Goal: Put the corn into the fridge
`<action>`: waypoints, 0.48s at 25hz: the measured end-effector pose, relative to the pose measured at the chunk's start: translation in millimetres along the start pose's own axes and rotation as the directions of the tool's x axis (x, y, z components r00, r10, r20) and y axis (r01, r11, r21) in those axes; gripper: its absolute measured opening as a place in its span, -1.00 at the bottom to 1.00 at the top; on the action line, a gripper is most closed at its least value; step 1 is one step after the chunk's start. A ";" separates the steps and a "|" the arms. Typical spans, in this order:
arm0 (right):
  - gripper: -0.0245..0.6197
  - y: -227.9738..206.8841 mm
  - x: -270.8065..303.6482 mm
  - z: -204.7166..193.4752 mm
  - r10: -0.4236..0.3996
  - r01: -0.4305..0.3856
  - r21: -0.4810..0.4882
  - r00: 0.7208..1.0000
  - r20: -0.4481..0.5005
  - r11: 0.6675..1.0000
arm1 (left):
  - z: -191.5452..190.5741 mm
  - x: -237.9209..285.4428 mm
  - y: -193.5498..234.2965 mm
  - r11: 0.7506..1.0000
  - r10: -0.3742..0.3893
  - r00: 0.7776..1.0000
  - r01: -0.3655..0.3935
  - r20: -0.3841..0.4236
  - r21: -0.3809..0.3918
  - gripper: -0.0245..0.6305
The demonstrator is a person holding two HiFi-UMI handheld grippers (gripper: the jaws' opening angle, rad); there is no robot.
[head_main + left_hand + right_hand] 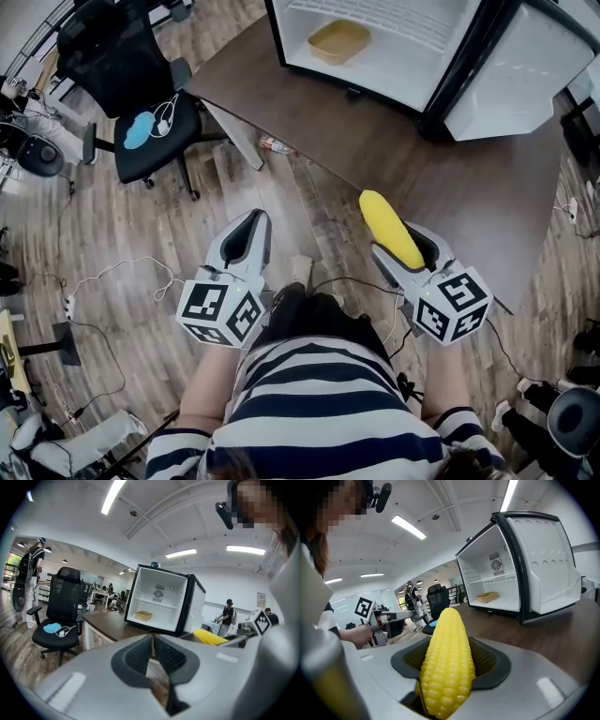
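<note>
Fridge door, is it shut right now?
No, the fridge door stands swung wide open, showing the white inside with a tan tray in it.

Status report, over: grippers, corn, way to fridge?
Right gripper shut on corn. Left gripper shut, empty. Fridge open ahead, nothing seen in the way.

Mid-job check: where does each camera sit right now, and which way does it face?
Head view: on the person's head, looking steeply down at the table and open fridge; striped torso, left gripper, and right gripper holding the corn show.
Left gripper view: on the left gripper, looking along its shut, empty jaws toward fridge and chair.
Right gripper view: on the right gripper, looking past the clamped corn toward the fridge.
Shared: both gripper views see the fridge's tray and the other gripper.
</note>
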State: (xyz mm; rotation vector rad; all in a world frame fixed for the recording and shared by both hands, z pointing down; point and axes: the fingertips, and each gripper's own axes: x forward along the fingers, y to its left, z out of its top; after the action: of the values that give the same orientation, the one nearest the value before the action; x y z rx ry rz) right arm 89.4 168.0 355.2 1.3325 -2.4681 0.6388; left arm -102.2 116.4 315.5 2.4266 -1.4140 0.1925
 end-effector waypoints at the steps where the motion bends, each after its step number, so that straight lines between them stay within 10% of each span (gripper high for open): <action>1: -0.13 0.2 2.0 2.4 -0.003 0.003 0.000 1.000 0.001 1.000 | 1.6 3.1 1.5 1.000 -0.008 1.000 0.008 0.002 -0.001 -0.93; 12: -0.13 -10.7 50.6 37.2 -0.059 0.059 0.002 0.998 -0.006 0.998 | 26.1 50.6 38.7 0.996 -0.090 0.996 0.090 0.009 -0.005 -0.93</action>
State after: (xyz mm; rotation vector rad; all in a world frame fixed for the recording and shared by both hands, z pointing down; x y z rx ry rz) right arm 70.1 107.8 347.2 1.3963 -2.4143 0.6312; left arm -111.6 48.2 313.1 2.4830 -1.3040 0.1575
